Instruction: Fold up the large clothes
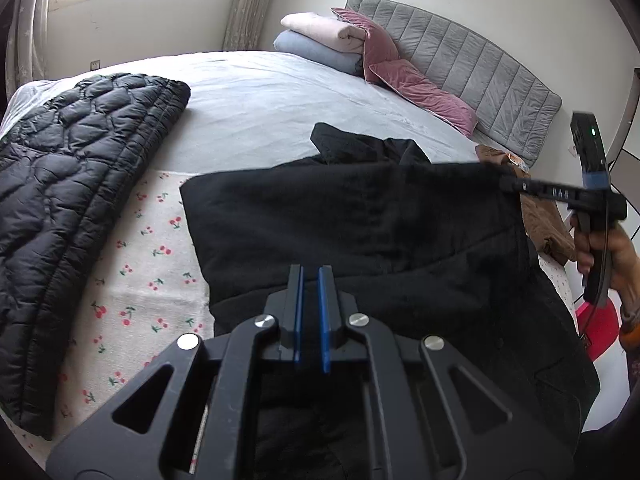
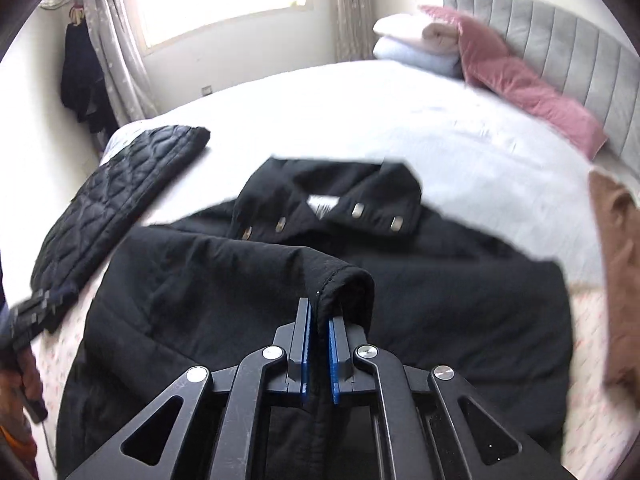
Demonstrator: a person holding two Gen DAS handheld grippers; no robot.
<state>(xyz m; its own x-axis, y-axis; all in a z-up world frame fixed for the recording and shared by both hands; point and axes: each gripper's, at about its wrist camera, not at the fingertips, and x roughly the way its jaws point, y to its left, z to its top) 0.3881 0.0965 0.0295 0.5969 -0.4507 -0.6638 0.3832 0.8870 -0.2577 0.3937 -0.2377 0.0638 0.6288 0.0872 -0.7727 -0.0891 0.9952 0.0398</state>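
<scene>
A large black coat lies on the bed with its collar and metal snaps toward the headboard. My right gripper is shut on a folded edge of the black coat and holds it lifted over the coat's body. In the left wrist view the coat hangs as a raised flat panel, and the right gripper shows at its far right corner. My left gripper has its blue pads close together over the coat's near edge; black fabric lies behind them, and a grip is not plain.
A folded black quilted jacket lies on the left of the bed. A brown garment lies at the right. Folded pink and blue blankets, a pink pillow and a grey headboard are at the far end. A cherry-print sheet covers the near side.
</scene>
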